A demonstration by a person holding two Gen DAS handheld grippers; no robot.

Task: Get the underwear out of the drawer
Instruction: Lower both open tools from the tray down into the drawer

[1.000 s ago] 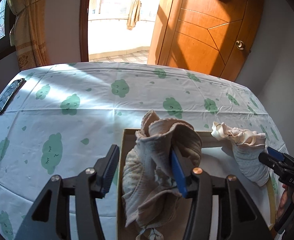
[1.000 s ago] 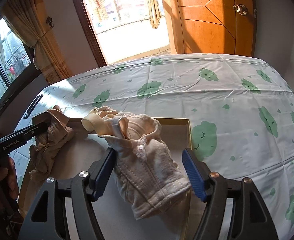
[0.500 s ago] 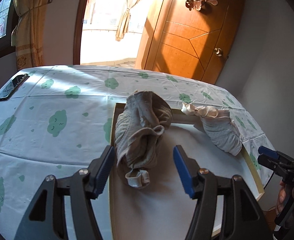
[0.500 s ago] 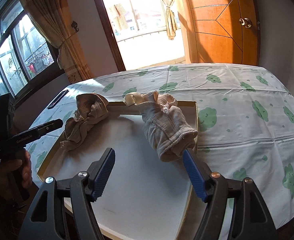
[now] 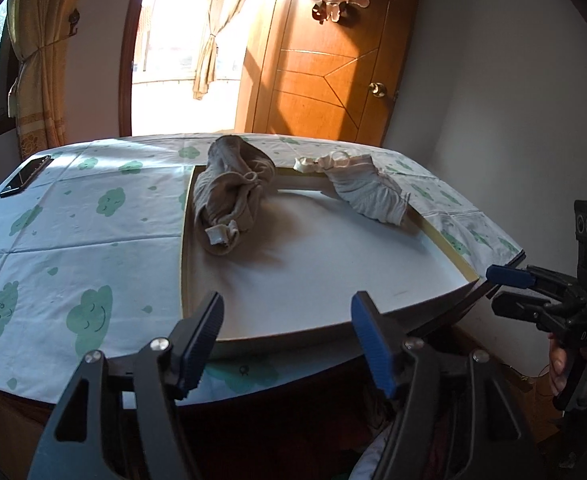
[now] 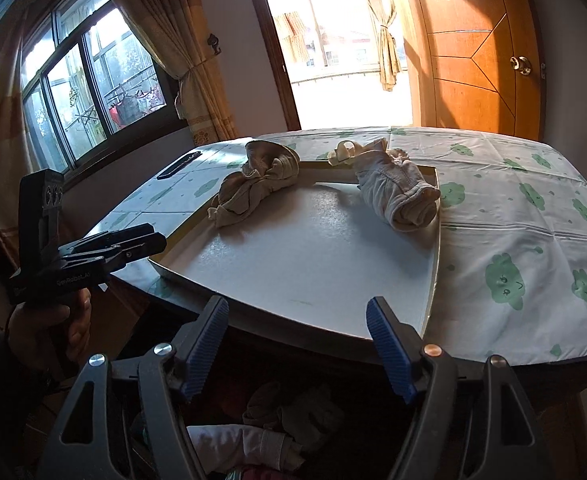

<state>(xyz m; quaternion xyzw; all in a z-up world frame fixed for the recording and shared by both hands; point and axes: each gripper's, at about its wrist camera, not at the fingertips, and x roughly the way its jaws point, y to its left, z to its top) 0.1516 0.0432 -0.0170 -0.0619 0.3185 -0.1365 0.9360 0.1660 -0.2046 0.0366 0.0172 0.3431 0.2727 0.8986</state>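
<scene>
A beige-brown underwear bundle (image 5: 231, 196) lies at the back left of a shallow white tray (image 5: 333, 280) on the table; it also shows in the right wrist view (image 6: 257, 186). A pale cream underwear piece (image 5: 367, 190) lies at the tray's back right, also in the right wrist view (image 6: 395, 186). My left gripper (image 5: 287, 332) is open and empty, in front of the tray's near edge. My right gripper (image 6: 297, 334) is open and empty, also off the tray's near edge. Below the table edge, folded garments (image 6: 253, 440) lie in the open drawer.
The table carries a white cloth with green cloud prints (image 5: 73, 240). A dark phone (image 5: 25, 176) lies at its far left. A wooden door (image 5: 325, 80) and a bright doorway stand behind. A window with curtains (image 6: 93, 92) is at the left.
Both grippers let go of the underwear pieces and pulled back and down from the tray. Both pieces now lie at the tray's back. The drawer contents came into the right wrist view.
</scene>
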